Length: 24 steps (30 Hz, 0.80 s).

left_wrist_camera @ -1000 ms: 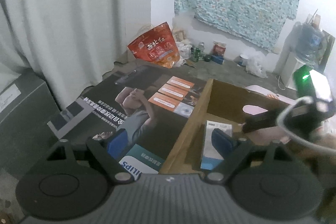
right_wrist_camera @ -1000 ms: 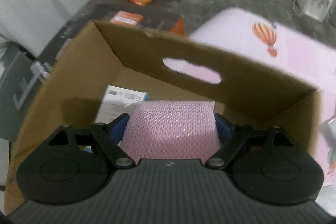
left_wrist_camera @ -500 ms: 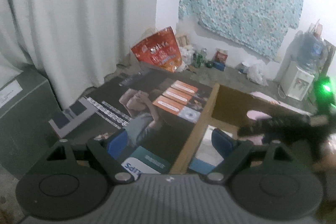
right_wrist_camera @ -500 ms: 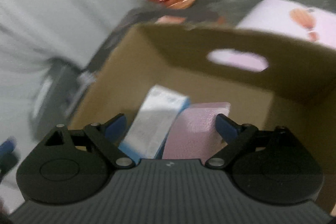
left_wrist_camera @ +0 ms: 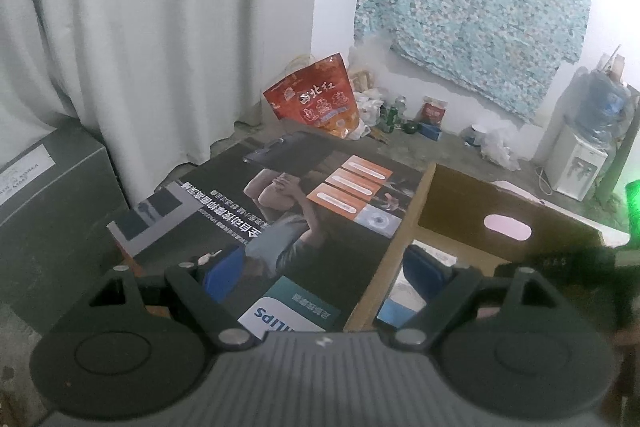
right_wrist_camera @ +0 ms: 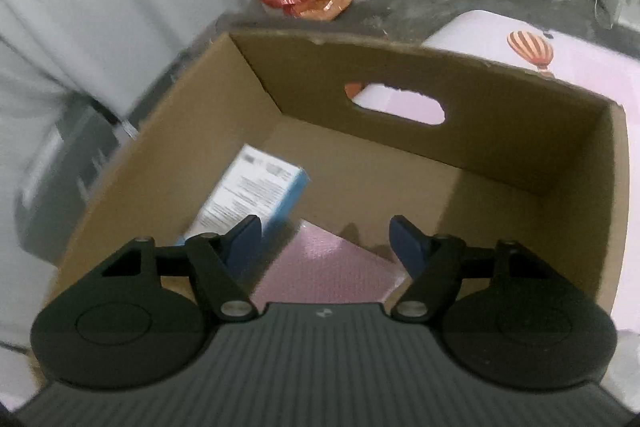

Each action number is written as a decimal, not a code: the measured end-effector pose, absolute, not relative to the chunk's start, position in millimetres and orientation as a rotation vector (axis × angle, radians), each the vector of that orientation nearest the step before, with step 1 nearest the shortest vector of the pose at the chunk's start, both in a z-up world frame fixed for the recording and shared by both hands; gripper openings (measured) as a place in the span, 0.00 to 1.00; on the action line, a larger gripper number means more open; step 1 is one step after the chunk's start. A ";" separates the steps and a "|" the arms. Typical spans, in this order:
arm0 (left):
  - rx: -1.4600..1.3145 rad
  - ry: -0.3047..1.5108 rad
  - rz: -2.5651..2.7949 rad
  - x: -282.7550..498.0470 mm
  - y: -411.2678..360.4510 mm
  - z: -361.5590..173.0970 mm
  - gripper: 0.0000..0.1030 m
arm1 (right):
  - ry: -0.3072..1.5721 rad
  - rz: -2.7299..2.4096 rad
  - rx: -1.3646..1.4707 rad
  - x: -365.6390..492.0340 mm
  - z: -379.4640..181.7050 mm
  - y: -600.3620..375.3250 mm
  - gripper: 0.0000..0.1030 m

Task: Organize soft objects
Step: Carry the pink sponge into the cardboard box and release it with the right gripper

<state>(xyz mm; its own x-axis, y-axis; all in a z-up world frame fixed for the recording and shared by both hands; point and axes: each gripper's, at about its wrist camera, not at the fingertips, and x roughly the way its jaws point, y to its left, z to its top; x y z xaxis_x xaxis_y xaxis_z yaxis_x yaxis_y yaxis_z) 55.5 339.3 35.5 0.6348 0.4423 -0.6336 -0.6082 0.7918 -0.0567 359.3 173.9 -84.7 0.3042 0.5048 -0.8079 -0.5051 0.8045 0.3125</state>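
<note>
Pink pad [right_wrist_camera: 328, 275], one, in box [right_wrist_camera: 520, 147]

your left gripper [left_wrist_camera: 324, 269] is spread wide, its blue pads [left_wrist_camera: 422, 273] at about 9 and 3 o'clock of its own view with nothing between them. your right gripper [right_wrist_camera: 326, 241] is likewise parted and empty, blue fingertips [right_wrist_camera: 406, 245] angled inward, tilted down and forward. the right tool shows as a dark shape at 3 o'clock in the left view.

White curtain [left_wrist_camera: 120, 27], seemingly concrete floor [left_wrist_camera: 452, 147]
</note>
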 end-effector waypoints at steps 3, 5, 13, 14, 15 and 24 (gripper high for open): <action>-0.269 0.638 0.610 55.0 339.3 35.9 0.86 | 1.202 0.836 -0.045 344.0 -83.0 188.7 0.70; -0.274 0.641 0.607 54.6 339.1 35.5 0.86 | 1.345 0.933 -0.085 329.7 -93.0 201.1 0.69; -0.285 0.660 0.596 53.3 335.9 28.7 0.86 | 1.428 0.874 -0.159 349.7 -133.0 210.8 0.66; -0.284 0.661 0.592 53.2 334.9 28.4 0.86 | 1.400 0.856 -0.116 360.7 -130.0 207.8 0.66; -0.283 0.660 0.589 52.7 333.9 28.2 0.86 | 1.370 0.838 -0.082 370.3 -125.8 205.2 0.67; -0.279 0.659 0.585 54.0 332.2 27.1 0.86 | 1.476 1.110 -0.046 348.0 -126.8 240.8 0.67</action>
